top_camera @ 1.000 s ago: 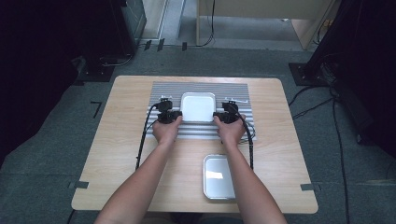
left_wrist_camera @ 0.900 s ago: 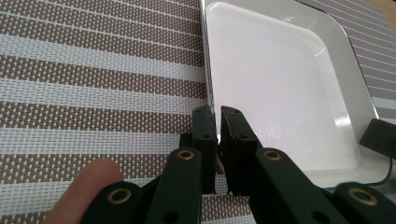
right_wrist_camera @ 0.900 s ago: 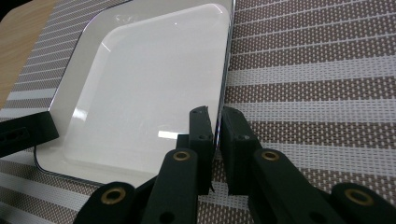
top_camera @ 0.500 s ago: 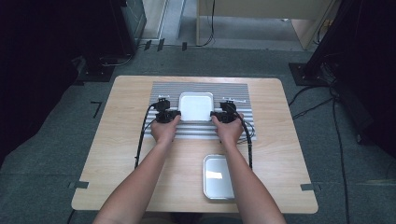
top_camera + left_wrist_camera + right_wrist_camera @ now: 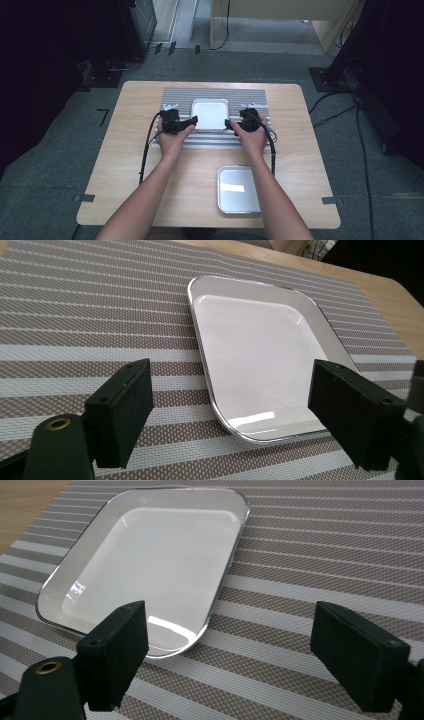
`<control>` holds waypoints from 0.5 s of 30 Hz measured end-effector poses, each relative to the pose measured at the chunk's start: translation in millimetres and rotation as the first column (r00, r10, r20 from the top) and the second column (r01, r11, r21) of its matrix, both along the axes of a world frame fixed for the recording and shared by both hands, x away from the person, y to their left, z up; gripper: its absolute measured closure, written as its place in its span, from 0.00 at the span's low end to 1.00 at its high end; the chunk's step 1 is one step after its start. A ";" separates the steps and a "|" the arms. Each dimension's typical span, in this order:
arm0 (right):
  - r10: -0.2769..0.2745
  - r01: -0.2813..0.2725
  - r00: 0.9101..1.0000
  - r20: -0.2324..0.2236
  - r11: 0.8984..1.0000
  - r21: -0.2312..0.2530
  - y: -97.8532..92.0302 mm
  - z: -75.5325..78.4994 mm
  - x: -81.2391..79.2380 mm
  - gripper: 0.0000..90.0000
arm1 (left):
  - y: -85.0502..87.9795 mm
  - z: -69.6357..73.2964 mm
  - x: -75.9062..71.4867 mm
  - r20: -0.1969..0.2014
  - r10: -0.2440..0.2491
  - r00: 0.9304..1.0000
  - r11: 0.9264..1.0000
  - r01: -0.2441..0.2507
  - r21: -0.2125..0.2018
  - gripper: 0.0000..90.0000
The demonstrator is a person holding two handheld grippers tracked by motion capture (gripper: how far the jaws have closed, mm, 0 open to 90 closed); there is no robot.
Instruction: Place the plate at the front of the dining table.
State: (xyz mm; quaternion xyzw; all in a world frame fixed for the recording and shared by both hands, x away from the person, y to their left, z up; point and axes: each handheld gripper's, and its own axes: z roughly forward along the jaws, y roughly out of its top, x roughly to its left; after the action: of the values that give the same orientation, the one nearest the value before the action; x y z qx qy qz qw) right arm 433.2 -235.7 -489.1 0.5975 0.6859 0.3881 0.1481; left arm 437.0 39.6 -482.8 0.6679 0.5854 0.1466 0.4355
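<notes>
A white square tray [image 5: 210, 114] with a shiny rim lies flat on the striped placemat [image 5: 215, 95]. My left gripper [image 5: 193, 120] is at its left edge and my right gripper [image 5: 227, 122] at its right edge. Both sets of jaws have just been opening and now stand wide. In the left gripper view the tray [image 5: 260, 355] has its near corner in front of the left gripper [image 5: 239, 412], with no pad touching it. In the right gripper view the tray [image 5: 145, 565] lies ahead and to the left of the right gripper [image 5: 239, 652], over bare mat [image 5: 320, 545].
A second metal tray [image 5: 238, 189] sits on the wooden table [image 5: 125, 165] near the front edge, under the right forearm. Cables trail from both grippers along the forearms. Dark equipment and cables lie on the floor around the table.
Both grippers were closed against the white tray's side edges; now their jaws are apart and off it. The tray lies on the mat and the hands have hardly moved.
</notes>
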 end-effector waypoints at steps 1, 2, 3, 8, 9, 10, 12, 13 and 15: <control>-0.004 0.004 1.000 0.006 1.000 -0.007 -0.9 0.7 -1.2 0.17 | -0.2 1.6 -1.1 -0.002 0.012 1.000 1.000 -0.012 0.018 0.20; -0.016 0.016 1.000 0.014 1.000 -0.009 -3.3 2.0 -3.5 0.17 | -0.2 3.1 -2.9 -0.001 0.014 1.000 0.999 -0.014 0.041 0.20; -0.023 0.023 0.999 0.030 1.000 -0.004 -6.8 3.4 -6.6 0.17 | 0.4 4.0 -4.9 0.000 0.013 1.000 0.999 -0.013 0.046 0.20; 0.036 -0.035 0.999 0.041 0.999 -0.017 -14.8 4.2 -16.5 0.16 | 4.1 8.6 -14.7 0.040 -0.006 0.999 0.998 0.003 0.065 0.18; 0.035 -0.034 0.998 0.044 0.999 -0.039 -15.4 4.6 -18.3 0.16 | 4.3 9.0 -15.8 0.041 -0.010 0.999 0.997 0.007 0.072 0.18; 0.036 -0.033 0.998 0.053 0.998 -0.048 -16.8 5.4 -20.5 0.16 | 4.6 9.3 -16.8 0.044 -0.012 0.999 0.997 0.008 0.078 0.18; 0.027 -0.025 0.997 0.073 0.999 -0.038 -20.8 7.9 -25.1 0.16 | 5.9 9.9 -20.0 0.059 -0.013 0.998 0.996 0.008 0.084 0.18; 0.023 -0.020 0.996 0.082 0.999 -0.037 -22.3 9.0 -26.8 0.16 | 6.6 10.2 -21.9 0.068 -0.010 0.998 0.996 0.003 0.093 0.18; 0.012 -0.008 0.995 0.098 0.999 -0.045 -25.8 11.8 -30.9 0.16 | 8.2 10.2 -25.0 0.075 -0.016 0.997 0.995 0.008 0.100 0.17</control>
State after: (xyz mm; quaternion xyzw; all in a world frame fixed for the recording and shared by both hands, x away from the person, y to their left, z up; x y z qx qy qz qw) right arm 402.3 -261.5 -477.3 0.5707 0.6892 0.4025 0.1932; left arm 412.0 47.8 -472.6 0.6862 0.5563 0.1982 0.4247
